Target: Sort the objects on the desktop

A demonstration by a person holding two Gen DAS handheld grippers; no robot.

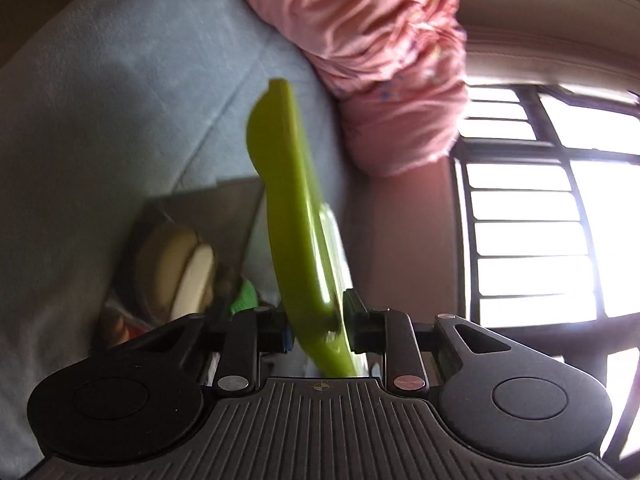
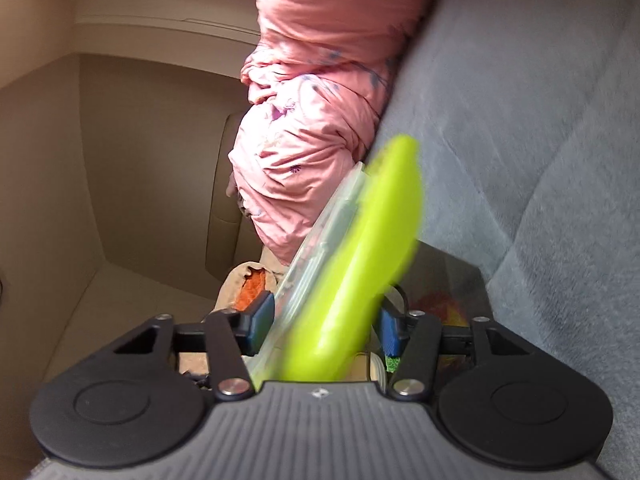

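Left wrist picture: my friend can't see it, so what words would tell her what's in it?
The left gripper has its jaws shut on a flat lime-green plastic piece that sticks up and away from the camera. Behind it lie a grey-blue blanket and a bunched pink cloth, with a bright barred window at the right.

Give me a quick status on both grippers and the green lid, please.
Left gripper shut on green lid. Right gripper around the lid and clear container, contact unclear. Pink bundle close ahead.
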